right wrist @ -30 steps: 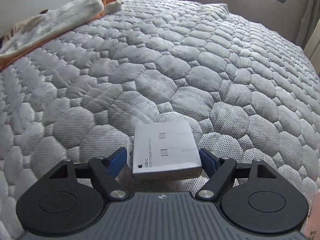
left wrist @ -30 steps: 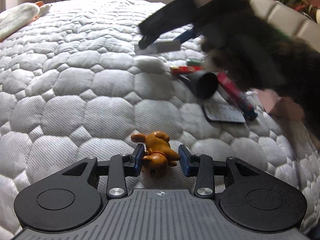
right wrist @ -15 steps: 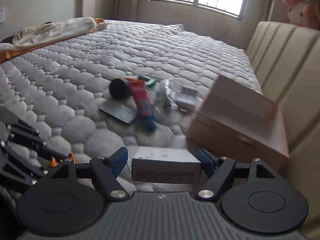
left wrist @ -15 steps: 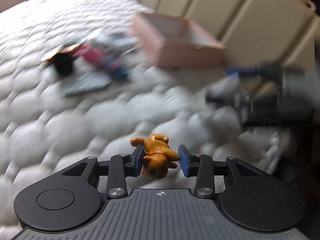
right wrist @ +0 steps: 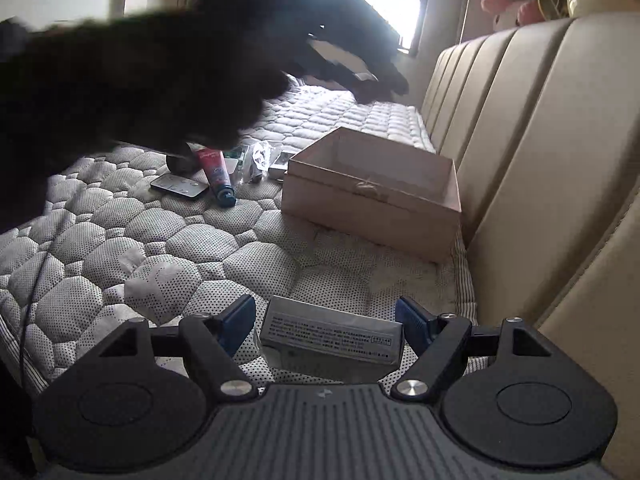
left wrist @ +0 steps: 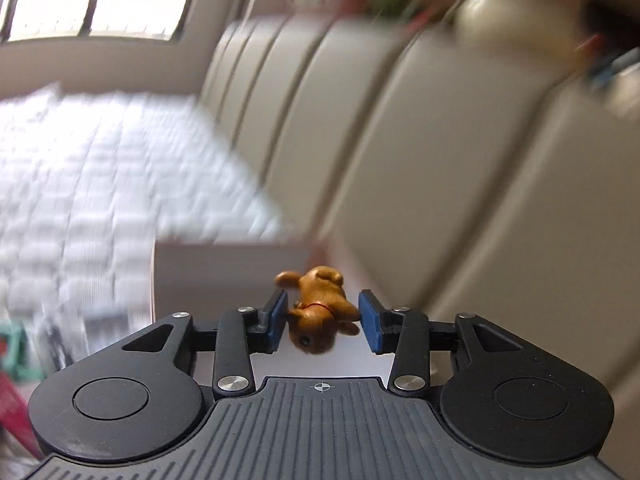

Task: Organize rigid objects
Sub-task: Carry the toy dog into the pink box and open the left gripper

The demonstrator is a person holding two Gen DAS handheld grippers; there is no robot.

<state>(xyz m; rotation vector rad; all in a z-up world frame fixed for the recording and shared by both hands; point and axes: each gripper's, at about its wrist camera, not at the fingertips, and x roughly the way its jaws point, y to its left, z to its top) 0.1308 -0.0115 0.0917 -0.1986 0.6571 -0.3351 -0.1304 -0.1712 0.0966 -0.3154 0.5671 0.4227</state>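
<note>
My left gripper (left wrist: pixel 323 322) is shut on a small brown toy dog (left wrist: pixel 318 312) and holds it in the air above the open pink box (left wrist: pixel 224 276); this view is blurred. My right gripper (right wrist: pixel 326 326) holds a grey-white cable box (right wrist: pixel 330 338) between its blue pads, above the mattress and short of the pink box (right wrist: pixel 372 196). The left arm (right wrist: pixel 140 72) crosses the upper left of the right wrist view as a dark shape.
Left of the pink box lie a red tube (right wrist: pixel 216 174), a dark remote (right wrist: pixel 180 187), a black cup and clear wrapped items (right wrist: pixel 258 158). The beige padded headboard (right wrist: pixel 540 152) rises right behind the box. The quilted mattress (right wrist: pixel 160 248) spreads leftward.
My left gripper has swung right with the toy dog, from the mattress to over the pink box. My right gripper has carried the cable box closer to the pink box.
</note>
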